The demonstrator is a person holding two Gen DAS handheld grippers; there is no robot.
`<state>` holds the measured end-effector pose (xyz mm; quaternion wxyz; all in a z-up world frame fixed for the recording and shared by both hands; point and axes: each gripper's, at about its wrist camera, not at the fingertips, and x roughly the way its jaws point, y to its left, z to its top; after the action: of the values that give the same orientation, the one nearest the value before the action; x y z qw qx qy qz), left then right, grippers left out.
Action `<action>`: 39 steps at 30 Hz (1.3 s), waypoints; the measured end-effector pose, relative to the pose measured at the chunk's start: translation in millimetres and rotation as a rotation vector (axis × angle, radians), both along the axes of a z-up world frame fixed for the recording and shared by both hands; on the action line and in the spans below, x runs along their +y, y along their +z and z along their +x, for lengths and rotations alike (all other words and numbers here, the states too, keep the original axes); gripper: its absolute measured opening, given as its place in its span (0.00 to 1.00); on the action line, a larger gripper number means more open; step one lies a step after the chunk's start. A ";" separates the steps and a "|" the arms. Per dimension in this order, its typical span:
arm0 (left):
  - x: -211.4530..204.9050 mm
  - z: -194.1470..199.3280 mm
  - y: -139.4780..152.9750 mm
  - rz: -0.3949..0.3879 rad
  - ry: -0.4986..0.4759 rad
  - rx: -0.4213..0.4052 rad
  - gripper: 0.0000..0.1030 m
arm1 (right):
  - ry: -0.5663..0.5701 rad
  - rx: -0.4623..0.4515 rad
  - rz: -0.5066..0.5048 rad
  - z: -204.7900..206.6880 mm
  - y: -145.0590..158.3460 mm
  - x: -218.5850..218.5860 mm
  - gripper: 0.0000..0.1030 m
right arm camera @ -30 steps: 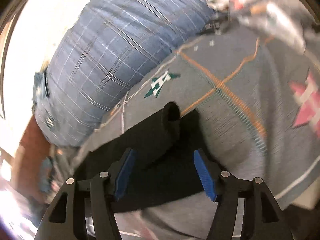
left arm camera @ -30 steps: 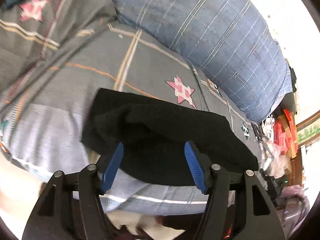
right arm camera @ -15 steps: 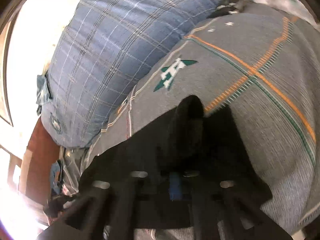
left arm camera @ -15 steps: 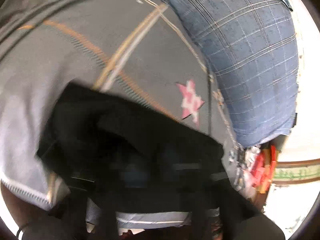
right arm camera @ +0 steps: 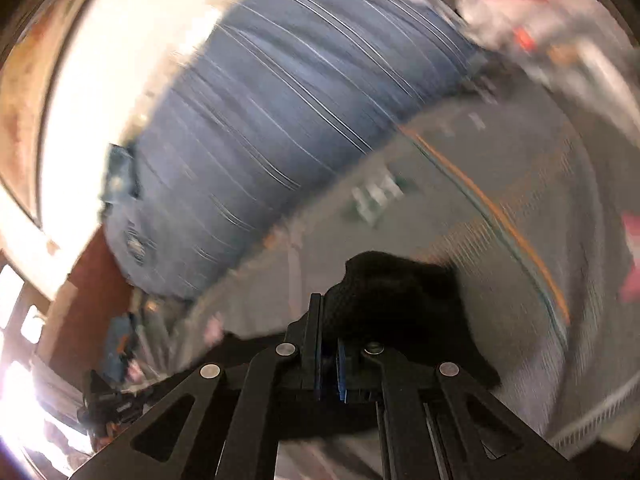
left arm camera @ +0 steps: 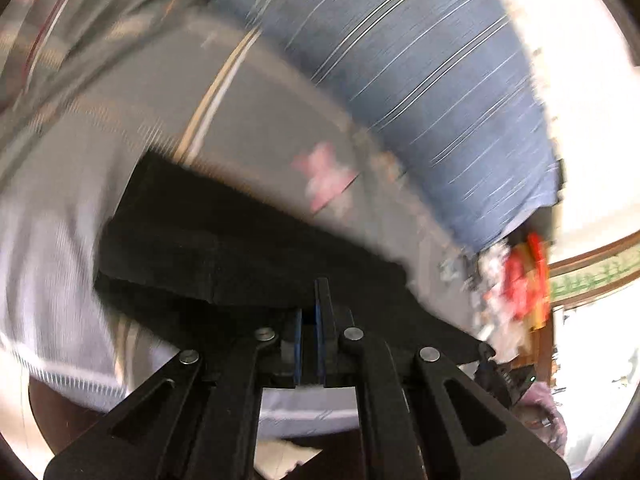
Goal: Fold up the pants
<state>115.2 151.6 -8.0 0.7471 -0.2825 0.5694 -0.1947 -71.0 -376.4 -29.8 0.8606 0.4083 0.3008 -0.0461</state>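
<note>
My left gripper [left arm camera: 308,322] was clamped on the near edge of the black pants [left arm camera: 224,248], and my right gripper [right arm camera: 329,350] pinched a bunched end of them [right arm camera: 396,300], both likely ready to fold. The pants lay on a grey patterned bedspread [left arm camera: 260,120], a blue plaid pillow [left arm camera: 420,72] beyond.

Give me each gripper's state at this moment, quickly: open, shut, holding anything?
Left gripper: shut on the black pants.
Right gripper: shut on the black pants.
</note>
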 end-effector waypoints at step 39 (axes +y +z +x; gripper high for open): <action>30.9 -36.7 -41.7 0.060 -0.016 0.098 0.07 | -0.140 0.206 -0.093 -36.5 -29.8 -4.4 0.25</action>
<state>78.5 182.4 -49.7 0.7249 -0.2649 0.6130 -0.1694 -107.5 -380.8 -59.6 0.8380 0.3809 0.3557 -0.1616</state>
